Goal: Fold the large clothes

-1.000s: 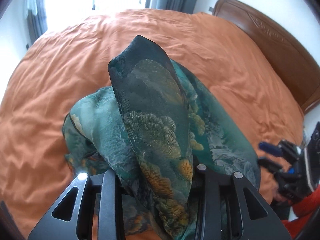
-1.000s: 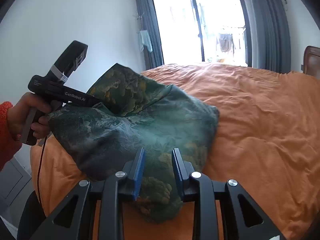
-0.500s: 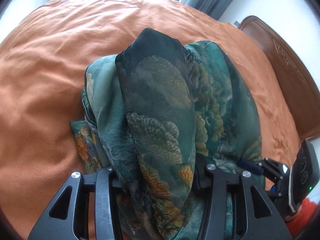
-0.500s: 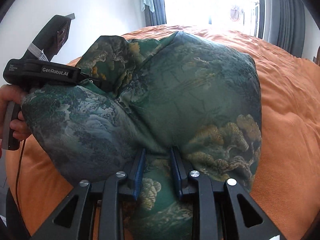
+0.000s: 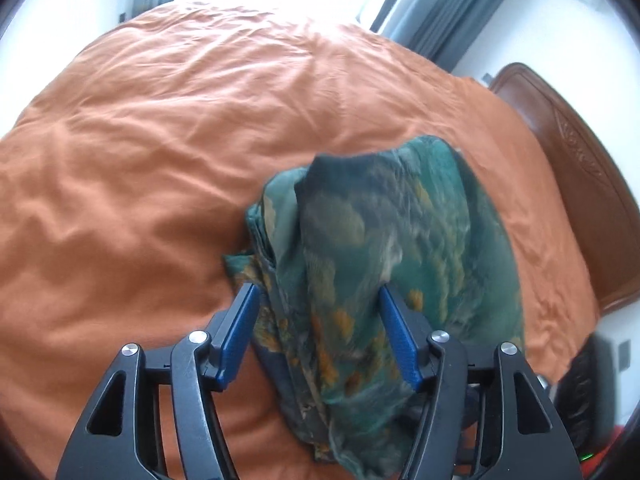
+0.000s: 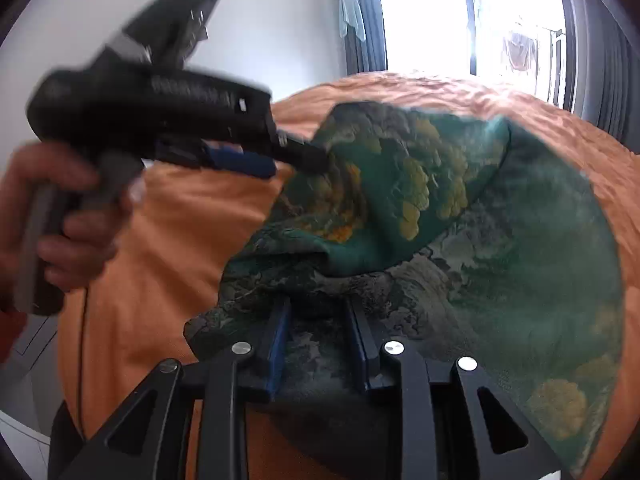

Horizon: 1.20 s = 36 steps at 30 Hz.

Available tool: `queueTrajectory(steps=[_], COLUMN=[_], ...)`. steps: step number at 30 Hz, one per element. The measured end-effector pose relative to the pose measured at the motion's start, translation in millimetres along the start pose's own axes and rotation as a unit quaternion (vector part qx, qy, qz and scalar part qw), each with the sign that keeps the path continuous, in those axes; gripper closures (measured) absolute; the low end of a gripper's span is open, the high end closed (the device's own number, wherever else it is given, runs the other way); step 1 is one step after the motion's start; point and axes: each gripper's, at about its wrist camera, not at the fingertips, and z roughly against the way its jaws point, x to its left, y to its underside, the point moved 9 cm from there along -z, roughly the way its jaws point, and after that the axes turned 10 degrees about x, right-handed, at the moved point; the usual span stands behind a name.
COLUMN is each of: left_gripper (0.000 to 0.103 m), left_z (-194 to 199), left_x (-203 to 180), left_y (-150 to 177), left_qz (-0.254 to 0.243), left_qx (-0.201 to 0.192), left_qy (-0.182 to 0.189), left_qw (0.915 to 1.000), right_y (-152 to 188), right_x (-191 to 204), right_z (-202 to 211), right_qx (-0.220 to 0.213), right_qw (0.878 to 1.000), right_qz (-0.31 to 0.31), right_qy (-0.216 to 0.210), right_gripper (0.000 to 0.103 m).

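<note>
Orange bed (image 5: 168, 152) fills my view; the green garment (image 5: 392, 248) lies bunched on it toward four o'clock. Thin, soft and slippery, I judge, best pinched at a doubled edge. My left gripper (image 5: 316, 308) is opening, cloth loose between its fingers; my right gripper (image 6: 318, 320) pinches a fold. No containers.

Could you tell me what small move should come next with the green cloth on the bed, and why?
Probably draw the left tool back clear of the green cloth: its jaws are opening and the pads no longer press the fabric, which lies on the orange bedcover. The right tool is shut on the cloth's edge.
</note>
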Motion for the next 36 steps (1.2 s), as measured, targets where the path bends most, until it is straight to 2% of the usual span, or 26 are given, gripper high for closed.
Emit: queueTrajectory(steps=[3,5,7,8,9,11,13,17,18,19,22,26,30,32,33,34,35,36], left_gripper=[0.040,0.040,0.049,0.053,0.053,0.053,0.052,0.051,0.051,0.051,0.048,0.046,0.044,0.043,0.039,0.036,0.033,0.026], left_z=[5,7,-4,-11,-19,-28,-32,-39,-40,-42,-51,-57,-59,-49,-42,-28,-11,4], left_x=[0,-4,-1,1,4,11,16,19,19,19,17,16,18,16,15,14,13,12], left_y=[3,1,-2,-3,-4,-6,-5,0,2,3,7,10,11,13,14,16,19,22], left_qz=[-0.002,-0.004,0.003,0.010,0.020,0.048,0.064,0.052,0.050,0.051,0.049,0.035,0.053,0.061,0.064,0.067,0.072,0.075], left_qx=[-0.014,-0.026,-0.019,-0.011,-0.004,0.001,0.002,0.007,0.008,0.009,0.016,0.011,0.008,0.001,-0.004,-0.012,-0.024,-0.035], left_qy=[-0.007,-0.007,-0.028,-0.038,-0.040,-0.030,-0.018,-0.018,-0.020,-0.020,-0.019,-0.056,-0.062,-0.058,-0.054,-0.050,-0.040,-0.029], left_qw=[0.9999,0.9996,0.9994,0.9992,0.9990,0.9984,0.9978,0.9985,0.9985,0.9984,0.9985,0.9977,0.9967,0.9964,0.9965,0.9964,0.9963,0.9962], right_y=[7,6,4,1,0,1,11,41,50,60,74,71,66,68,69,69,77,82], right_x=[4,6,7,10,10,10,-8,-67,-80,-92,-118,-125,-120,-116,-115,-111,-112,-111], right_z=[-11,-11,-7,1,12,45,83,133,129,113,61,42,45,65,77,97,117,138], right_qx=[-0.012,-0.012,-0.013,-0.019,-0.029,-0.045,-0.066,-0.094,-0.080,-0.048,0.021,0.021,0.022,0.009,-0.004,-0.023,-0.038,-0.060], right_qw=[0.998,0.998,0.999,0.998,0.998,0.998,0.998,0.991,0.991,0.993,0.992,0.989,0.990,0.990,0.990,0.989,0.988,0.986], right_qz=[0.031,0.027,0.023,0.028,0.031,0.025,0.001,-0.052,-0.061,-0.076,-0.121,-0.139,-0.125,-0.117,-0.115,-0.116,-0.120,-0.127], right_qy=[0.045,0.048,0.047,0.050,0.048,0.026,0.025,0.080,0.086,0.078,0.042,0.044,0.064,0.075,0.081,0.088,0.090,0.088], right_gripper=[0.075,0.075,0.075,0.075,0.075,0.075,0.075,0.074,0.073,0.073,0.073,0.074,0.074,0.074,0.070,0.054,0.042,0.028])
